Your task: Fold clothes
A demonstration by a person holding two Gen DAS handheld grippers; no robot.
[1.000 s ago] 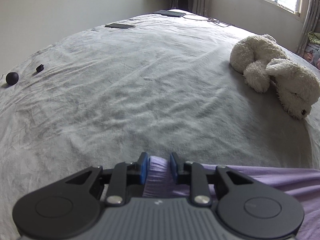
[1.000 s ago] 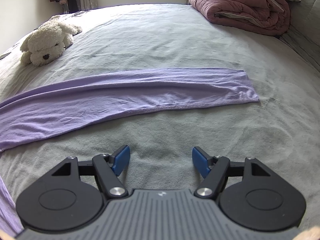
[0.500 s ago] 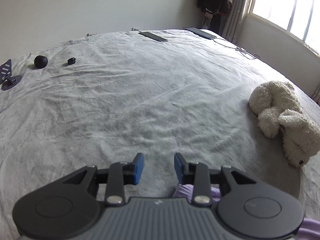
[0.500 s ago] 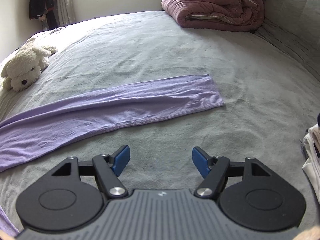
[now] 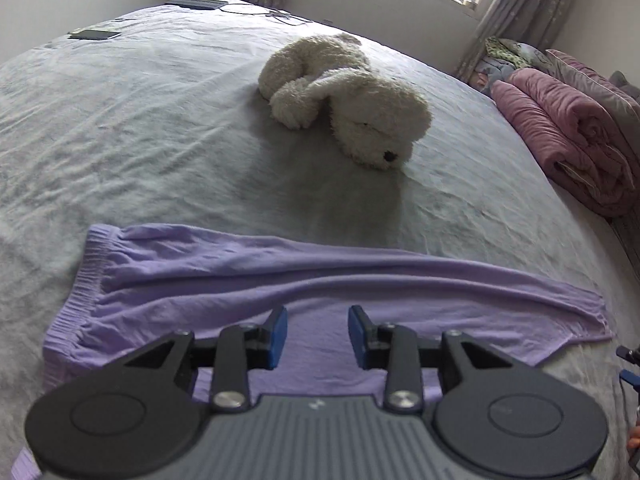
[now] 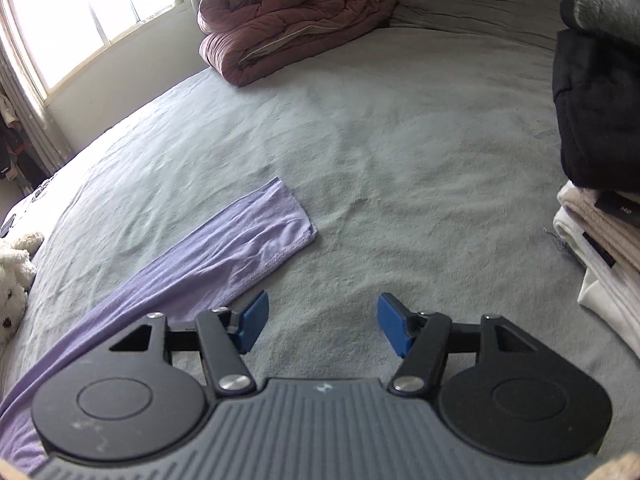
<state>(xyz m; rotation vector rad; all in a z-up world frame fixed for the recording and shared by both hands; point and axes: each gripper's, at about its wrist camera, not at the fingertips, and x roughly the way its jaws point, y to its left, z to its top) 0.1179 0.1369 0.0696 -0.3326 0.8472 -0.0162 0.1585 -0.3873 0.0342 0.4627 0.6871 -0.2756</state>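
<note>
Lilac trousers point(image 5: 248, 280), folded lengthwise, lie flat across the grey bed point(image 5: 120, 140). In the left wrist view the elastic waistband is at the left and the leg end at the right. My left gripper point(image 5: 316, 336) hovers over the middle of the trousers, open, with only flat fabric below the gap. In the right wrist view the leg hem point(image 6: 280, 224) lies ahead to the left. My right gripper point(image 6: 320, 322) is over bare sheet just right of the trousers point(image 6: 180, 280); its jaws are closing, with nothing between them.
A white plush dog point(image 5: 348, 100) lies beyond the trousers. A rolled pink quilt point(image 6: 288, 12) sits at the bed's far side. A stack of folded clothes point(image 6: 600, 208) stands at the right edge of the right wrist view. Flat dark devices point(image 5: 94, 34) lie far left.
My left gripper released the lilac fabric it was pinching, opened, and swung round until the whole trousers show. The right gripper swung right along the leg toward the hem and rolled.
</note>
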